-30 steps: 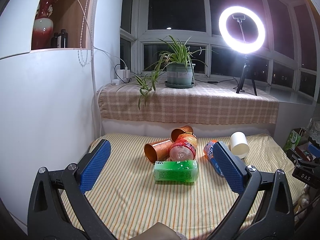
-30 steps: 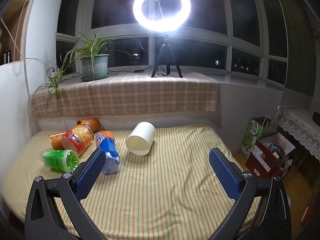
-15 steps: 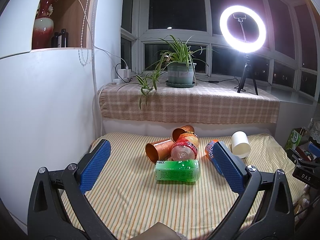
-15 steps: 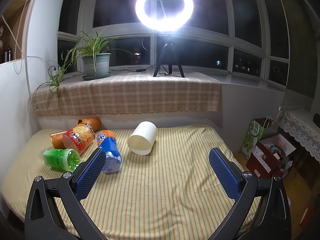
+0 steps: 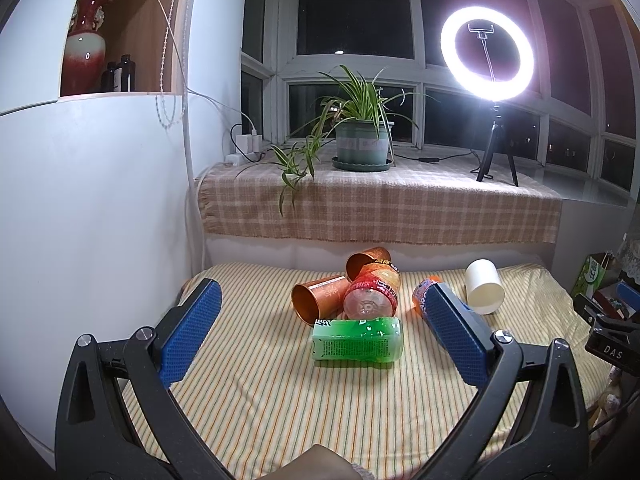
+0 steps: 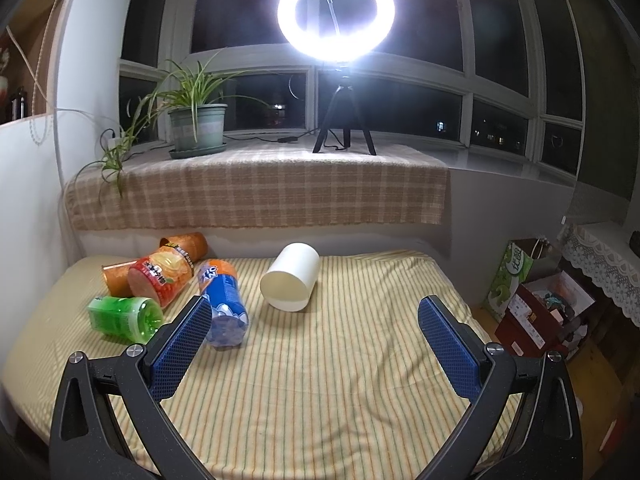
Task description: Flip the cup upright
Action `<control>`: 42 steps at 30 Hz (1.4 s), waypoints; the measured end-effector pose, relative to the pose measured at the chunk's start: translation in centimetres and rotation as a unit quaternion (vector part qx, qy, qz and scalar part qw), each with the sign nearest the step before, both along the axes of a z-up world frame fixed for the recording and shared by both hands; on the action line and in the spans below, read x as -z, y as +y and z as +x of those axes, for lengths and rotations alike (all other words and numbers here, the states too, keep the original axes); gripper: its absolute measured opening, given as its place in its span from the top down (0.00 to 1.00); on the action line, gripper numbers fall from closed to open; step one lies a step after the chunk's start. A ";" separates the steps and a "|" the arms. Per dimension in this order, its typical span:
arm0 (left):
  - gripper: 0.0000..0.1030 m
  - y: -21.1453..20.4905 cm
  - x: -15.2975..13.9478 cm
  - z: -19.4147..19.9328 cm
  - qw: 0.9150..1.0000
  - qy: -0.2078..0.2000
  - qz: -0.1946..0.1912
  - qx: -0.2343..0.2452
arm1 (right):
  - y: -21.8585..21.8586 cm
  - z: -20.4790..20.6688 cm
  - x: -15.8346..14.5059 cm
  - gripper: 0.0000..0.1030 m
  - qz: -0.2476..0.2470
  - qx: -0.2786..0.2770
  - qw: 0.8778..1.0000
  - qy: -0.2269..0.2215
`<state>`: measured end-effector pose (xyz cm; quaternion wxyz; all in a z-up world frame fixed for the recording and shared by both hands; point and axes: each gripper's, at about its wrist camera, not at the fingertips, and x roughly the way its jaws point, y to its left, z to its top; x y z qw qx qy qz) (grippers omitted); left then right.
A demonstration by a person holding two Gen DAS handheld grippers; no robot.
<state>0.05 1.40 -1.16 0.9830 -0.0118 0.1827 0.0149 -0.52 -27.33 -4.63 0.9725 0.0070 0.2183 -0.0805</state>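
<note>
A white cup [image 6: 291,277] lies on its side on the striped cloth, its flat closed end toward me; it also shows in the left wrist view [image 5: 483,287] at the far right. Two copper cups lie on their sides, one [image 5: 318,298] with its mouth toward me and one [image 5: 366,260] behind it. My left gripper [image 5: 320,324] is open and empty, short of the pile. My right gripper [image 6: 314,326] is open and empty, a little short of the white cup.
Lying cut bottles surround the copper cups: green [image 5: 357,338], red-orange [image 5: 374,294], and blue [image 6: 222,302]. The striped table [image 6: 340,380] meets a white wall [image 5: 100,220] at left. Behind is a checked sill with a plant [image 5: 362,144] and ring light [image 6: 336,8]. Boxes [image 6: 536,312] stand right.
Both views have shifted slightly; the objects sit a touch higher and nearer. Both grippers stay open. Nothing on the table has moved.
</note>
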 end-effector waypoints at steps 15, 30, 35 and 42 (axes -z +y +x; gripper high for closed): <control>0.00 1.0 1.3 1.1 1.000 0.022 0.005 -0.013 | 1.0 1.9 0.7 0.01 0.007 -0.021 1.000 0.017; 0.00 4.3 3.6 1.8 0.997 0.071 -0.004 -0.042 | 5.7 11.4 0.1 0.01 0.062 -0.158 0.982 0.086; 0.00 5.2 4.4 1.7 0.995 0.081 0.000 -0.052 | 7.6 15.7 0.9 0.01 0.094 -0.184 0.969 0.133; 0.00 6.1 5.5 1.9 0.994 0.095 -0.004 -0.060 | 9.5 20.9 2.4 0.01 0.148 -0.200 0.948 0.199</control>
